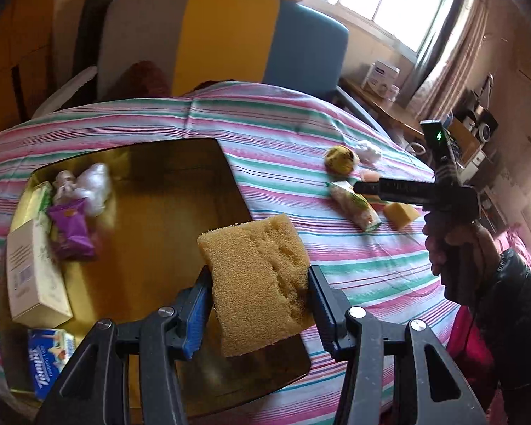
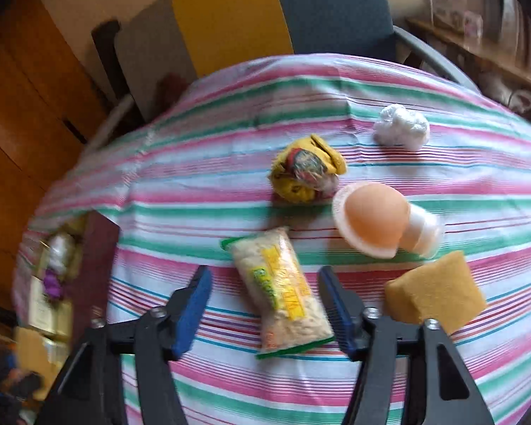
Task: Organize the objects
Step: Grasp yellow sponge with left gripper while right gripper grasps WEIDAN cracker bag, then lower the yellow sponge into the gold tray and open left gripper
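My left gripper (image 1: 258,276) is shut on a yellow sponge (image 1: 255,265), which hangs over the right part of a gold tray (image 1: 180,184). My right gripper (image 2: 263,276) is open, its blue pads (image 2: 194,304) standing on either side of a clear packet of pale flakes with a yellow-green label (image 2: 283,294); the pads are clear of it. The packet lies on the striped cloth (image 2: 194,184). In the left wrist view the right gripper (image 1: 357,187) shows side-on above that packet (image 1: 354,209), held by a hand (image 1: 453,248).
In the tray lie a beige box (image 1: 32,269), a purple packet (image 1: 70,230), white crumpled plastic (image 1: 95,184) and a blue tissue pack (image 1: 49,357). On the cloth are a second sponge (image 2: 435,290), peach domed cups (image 2: 371,223), a yellow crumpled bag (image 2: 308,173) and a white wad (image 2: 401,125).
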Tool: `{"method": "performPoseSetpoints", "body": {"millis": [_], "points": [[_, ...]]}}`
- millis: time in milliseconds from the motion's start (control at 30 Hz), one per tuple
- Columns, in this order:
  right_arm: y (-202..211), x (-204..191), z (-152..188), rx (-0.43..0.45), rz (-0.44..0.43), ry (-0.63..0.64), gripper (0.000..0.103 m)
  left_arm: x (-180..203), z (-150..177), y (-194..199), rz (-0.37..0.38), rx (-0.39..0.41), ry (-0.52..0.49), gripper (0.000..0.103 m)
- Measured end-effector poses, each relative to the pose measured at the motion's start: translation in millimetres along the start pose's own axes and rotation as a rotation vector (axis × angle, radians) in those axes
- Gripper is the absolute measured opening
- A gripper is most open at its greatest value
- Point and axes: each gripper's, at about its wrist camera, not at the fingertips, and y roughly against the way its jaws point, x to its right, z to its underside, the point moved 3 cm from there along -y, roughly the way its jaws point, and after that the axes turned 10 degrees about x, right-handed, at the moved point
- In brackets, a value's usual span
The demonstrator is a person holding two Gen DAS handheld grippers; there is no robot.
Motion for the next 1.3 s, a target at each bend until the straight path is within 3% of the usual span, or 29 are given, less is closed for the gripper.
{"method": "performPoseSetpoints", "body": {"millis": [267, 333, 367, 500, 600, 700, 867, 1000, 1300], "points": [[-40, -7, 3, -0.079, 0.129, 0.107, 0.077, -60, -2, 35, -0.106, 0.055, 0.088, 0.052], [-51, -8, 13, -0.138, 0.154, 0.14, 0.044, -82, 0, 47, -0.149, 0.072, 0.118, 0.052], [-47, -12, 15, -0.111, 0.161, 0.165, 0.037, -99, 1, 55, -0.185, 0.083, 0.143, 0.052], [-30, -32, 41, -0.123, 0.119, 0.253, 0.037, -146, 10, 81, -0.289, 0.113, 0.219, 0.052], [-15, -36, 59, -0.124, 0.076, 0.247, 0.038, -167, 17, 92, -0.332, 0.124, 0.258, 0.052], [-5, -36, 70, -0.117, 0.054, 0.244, 0.038, -167, 21, 93, -0.329, 0.121, 0.258, 0.052], [-2, -39, 78, -0.092, 0.075, 0.275, 0.038, -134, 17, 78, -0.249, 0.107, 0.192, 0.052], [2, -39, 82, -0.077, 0.082, 0.283, 0.038, -111, 14, 50, -0.203, 0.052, 0.129, 0.052], [-8, -49, 79, -0.079, 0.086, 0.296, 0.038, -106, 9, 6, -0.203, -0.036, 0.075, 0.052]]}}
